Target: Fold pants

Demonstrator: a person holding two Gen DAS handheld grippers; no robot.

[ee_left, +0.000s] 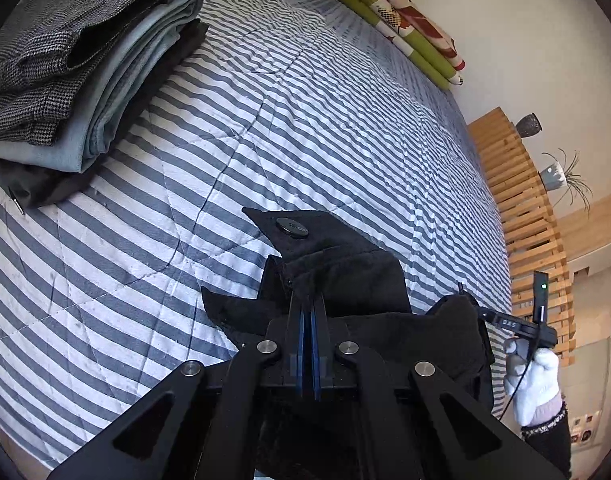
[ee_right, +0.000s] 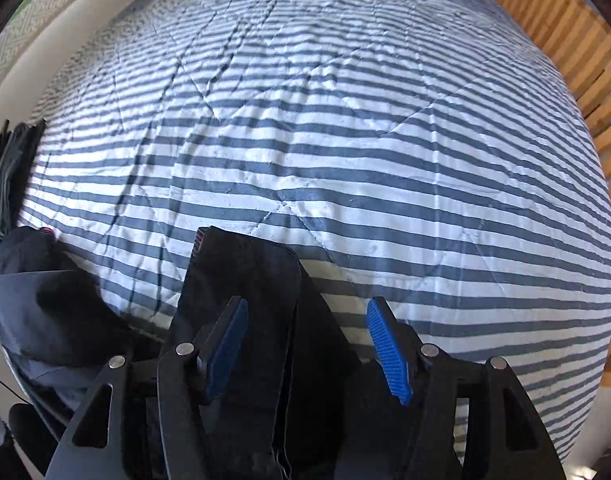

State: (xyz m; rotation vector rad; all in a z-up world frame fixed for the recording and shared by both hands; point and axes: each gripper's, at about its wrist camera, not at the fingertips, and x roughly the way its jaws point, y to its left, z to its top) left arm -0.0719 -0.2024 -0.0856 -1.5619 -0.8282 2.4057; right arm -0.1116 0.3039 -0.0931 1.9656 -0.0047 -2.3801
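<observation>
The black pants (ee_left: 345, 272) lie bunched on the striped bedspread (ee_left: 305, 120), waistband end up, with a flat black button (ee_left: 292, 227) showing. My left gripper (ee_left: 307, 300) is shut on the waistband fabric just below that button. In the right wrist view a flat strip of the same black pants (ee_right: 245, 272) runs between the fingers of my right gripper (ee_right: 307, 308). It stands open, and its blue pads (ee_right: 385, 348) sit apart from the cloth. A white-gloved hand (ee_left: 533, 372) shows at the right edge of the left wrist view.
A stack of folded pants (ee_left: 77, 64), grey tweed on top, sits at the bed's far left. Folded green and red cloth (ee_left: 405, 20) lies by the wall. A wooden slatted frame (ee_left: 521, 208) borders the bed, with plant pots (ee_left: 553, 172) beyond. Striped quilt (ee_right: 345, 140) stretches ahead.
</observation>
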